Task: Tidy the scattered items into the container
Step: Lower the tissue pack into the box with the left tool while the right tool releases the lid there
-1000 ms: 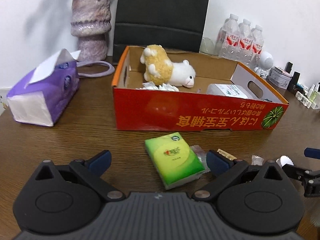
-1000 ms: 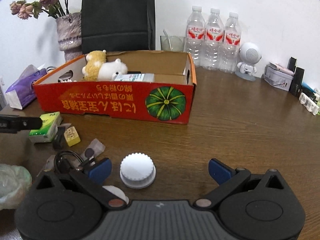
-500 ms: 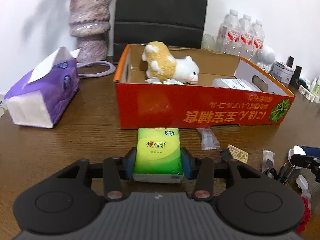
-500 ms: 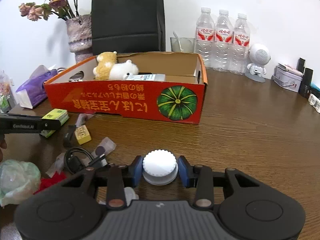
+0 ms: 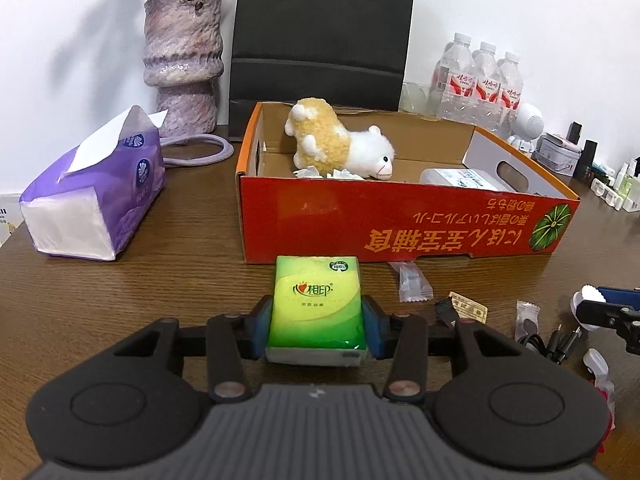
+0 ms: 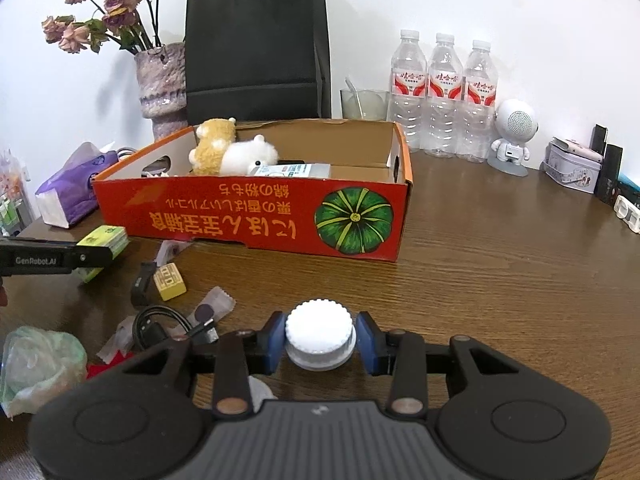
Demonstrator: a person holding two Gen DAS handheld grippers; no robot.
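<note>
The left gripper (image 5: 317, 326) clamps a green tissue pack (image 5: 317, 309) between its blue pads, just near of the red cardboard box (image 5: 404, 229). The right gripper (image 6: 320, 342) pinches a white ribbed cap (image 6: 319, 330), near the box's pumpkin-printed end, the table (image 6: 500, 264) beneath.

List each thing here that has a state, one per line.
left claw: shut on green tissue pack
right claw: shut on white cap
red box: open-topped, holding plush sheep
purple tissue pack: opened, sheet sticking out
water bottles: upright, capped
</note>
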